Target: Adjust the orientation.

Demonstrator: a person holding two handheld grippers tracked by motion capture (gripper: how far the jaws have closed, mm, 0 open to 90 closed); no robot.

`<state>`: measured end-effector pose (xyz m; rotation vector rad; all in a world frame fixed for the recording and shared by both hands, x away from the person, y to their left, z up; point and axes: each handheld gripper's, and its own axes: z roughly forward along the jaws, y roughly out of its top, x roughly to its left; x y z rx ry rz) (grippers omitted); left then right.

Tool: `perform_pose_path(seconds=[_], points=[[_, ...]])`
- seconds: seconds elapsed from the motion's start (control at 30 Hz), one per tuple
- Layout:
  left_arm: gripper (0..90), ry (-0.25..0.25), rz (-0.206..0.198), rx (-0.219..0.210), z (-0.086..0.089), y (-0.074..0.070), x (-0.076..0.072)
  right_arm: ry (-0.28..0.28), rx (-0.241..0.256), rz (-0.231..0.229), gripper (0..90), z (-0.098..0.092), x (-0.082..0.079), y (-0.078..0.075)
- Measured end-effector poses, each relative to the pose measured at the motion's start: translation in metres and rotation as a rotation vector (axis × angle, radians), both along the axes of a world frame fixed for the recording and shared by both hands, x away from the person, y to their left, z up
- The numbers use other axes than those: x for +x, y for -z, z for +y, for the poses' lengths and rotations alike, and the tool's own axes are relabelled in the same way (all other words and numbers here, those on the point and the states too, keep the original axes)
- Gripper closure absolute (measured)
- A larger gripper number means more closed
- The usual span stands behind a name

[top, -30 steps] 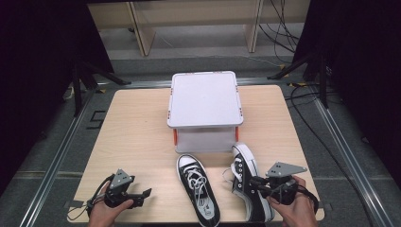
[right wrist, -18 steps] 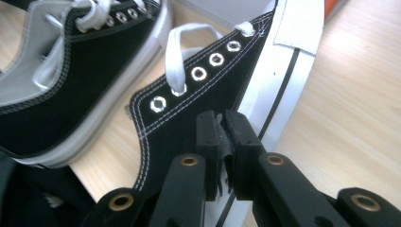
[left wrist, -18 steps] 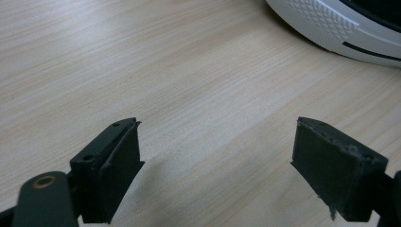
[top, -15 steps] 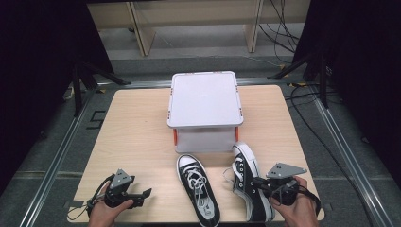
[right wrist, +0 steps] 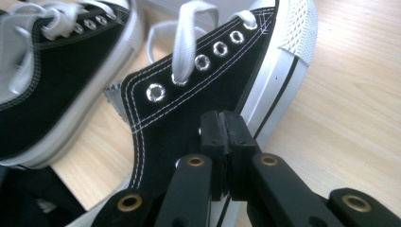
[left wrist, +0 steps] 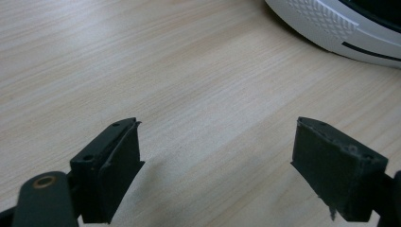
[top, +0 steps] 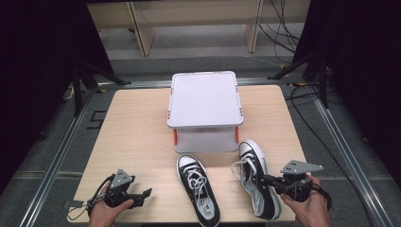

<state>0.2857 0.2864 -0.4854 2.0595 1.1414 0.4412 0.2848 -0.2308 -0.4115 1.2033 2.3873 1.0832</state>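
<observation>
Near the table's front edge, the right gripper is clamped on the side canvas of the right black-and-white lace-up sneaker, probably to lift it; the left gripper hovers with jaws apart beside the other black canvas sneaker, ready to assist.

Even overhead light, counter bright, surroundings near black on the left and right. White box lid slightly blown out, soft shadow under its near edge. High view is soft and low-res. Left tool casts a faint shadow; close shoe sharp, far edges blurred.
</observation>
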Motion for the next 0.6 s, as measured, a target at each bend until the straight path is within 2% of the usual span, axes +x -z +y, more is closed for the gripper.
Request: perform_pose_path(seconds=[0.07,0.13,0.23,0.27,0.3,0.33,0.37,0.4,0.5,0.57,0.6], points=[[15.6,0.0,0.0,0.0,0.0,0.0,0.0,0.017,-0.02,-0.008,90.0,-0.006,0.002,0.002],[15.6,-0.003,0.0,-0.009,-0.001,0.0,0.0,0.045,-0.018,0.021,90.0,-0.011,0.003,0.005],[15.6,-0.001,0.0,-0.012,-0.001,0.001,0.0,0.043,-0.002,0.019,90.0,-0.019,0.006,0.009],[15.6,0.001,-0.001,-0.013,-0.001,0.001,0.0,0.049,0.021,0.029,90.0,-0.022,0.008,0.011],[15.6,0.026,0.0,0.013,0.001,0.0,0.0,0.063,-0.008,0.038,90.0,-0.026,0.01,0.015],[15.6,0.026,0.0,0.013,0.001,0.0,0.0,0.063,-0.008,0.038,90.0,-0.026,0.01,0.015],[15.6,0.004,0.002,0.005,-0.002,0.0,0.001,0.076,-0.032,0.077,90.0,-0.026,0.013,0.021],[15.6,0.004,0.002,0.0,-0.002,0.0,0.001,0.057,-0.014,0.072,90.0,-0.028,0.017,0.027],[15.6,0.005,0.002,-0.002,-0.001,0.0,0.001,0.048,-0.009,0.087,90.0,-0.027,0.018,0.027],[15.6,0.01,-0.002,0.004,0.0,0.0,0.001,0.056,-0.041,0.073,90.0,-0.026,0.018,0.024],[15.6,0.01,-0.002,0.004,0.0,0.0,0.001,0.109,-0.041,0.097,90.0,-0.024,0.015,0.021]])
